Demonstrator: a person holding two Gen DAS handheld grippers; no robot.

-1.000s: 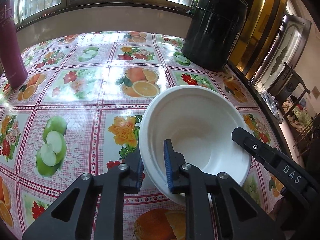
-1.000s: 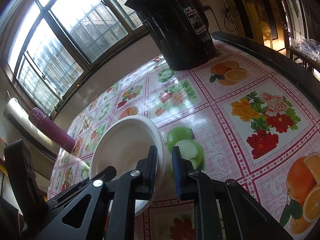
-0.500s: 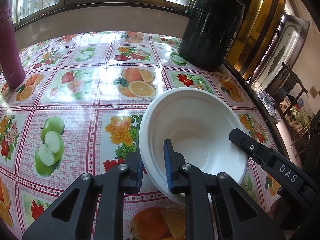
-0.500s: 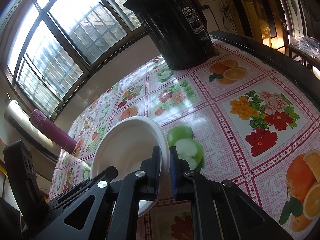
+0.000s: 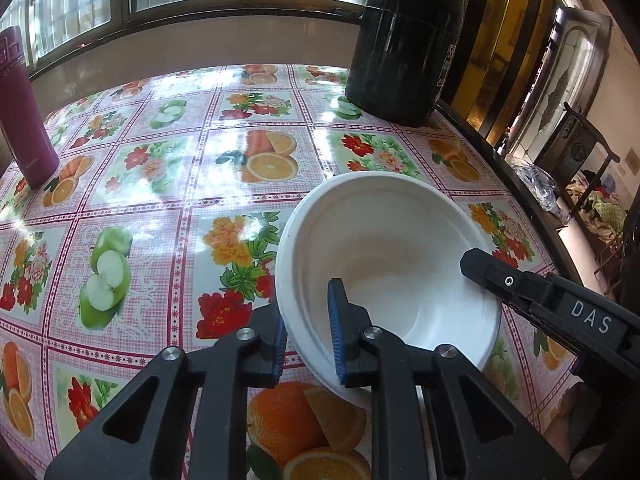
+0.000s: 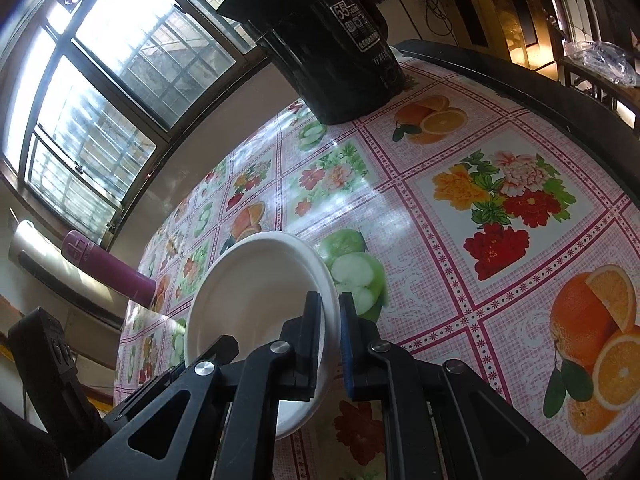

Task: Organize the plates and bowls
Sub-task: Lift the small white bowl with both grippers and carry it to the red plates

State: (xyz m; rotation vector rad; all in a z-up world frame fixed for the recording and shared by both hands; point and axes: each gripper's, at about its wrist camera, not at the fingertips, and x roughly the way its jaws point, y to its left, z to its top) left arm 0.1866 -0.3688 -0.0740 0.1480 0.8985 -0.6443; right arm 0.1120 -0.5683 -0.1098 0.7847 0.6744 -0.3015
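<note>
A white bowl (image 5: 384, 248) sits tilted over the fruit-patterned tablecloth (image 5: 160, 168). My left gripper (image 5: 308, 312) is shut on its near-left rim, one blue pad inside and one outside. In the right wrist view the same bowl (image 6: 256, 280) shows its right rim pinched between the shut jaws of my right gripper (image 6: 330, 300). A black finger of the right gripper (image 5: 520, 284) reaches the bowl's right rim in the left wrist view. The rim looks doubled, and I cannot tell whether it is one bowl or two nested.
A tall black kettle (image 5: 404, 40) stands at the table's far right corner. A maroon flask (image 5: 22, 112) stands at the far left. The table's dark edge (image 5: 520, 192) runs close on the right, with a chair (image 5: 580, 140) beyond. Windows line the back.
The right gripper's jaws, slightly apart around the bowl's rim a second ago, have closed onto it. The left gripper's grip is unchanged, and the bowl has barely shifted.
</note>
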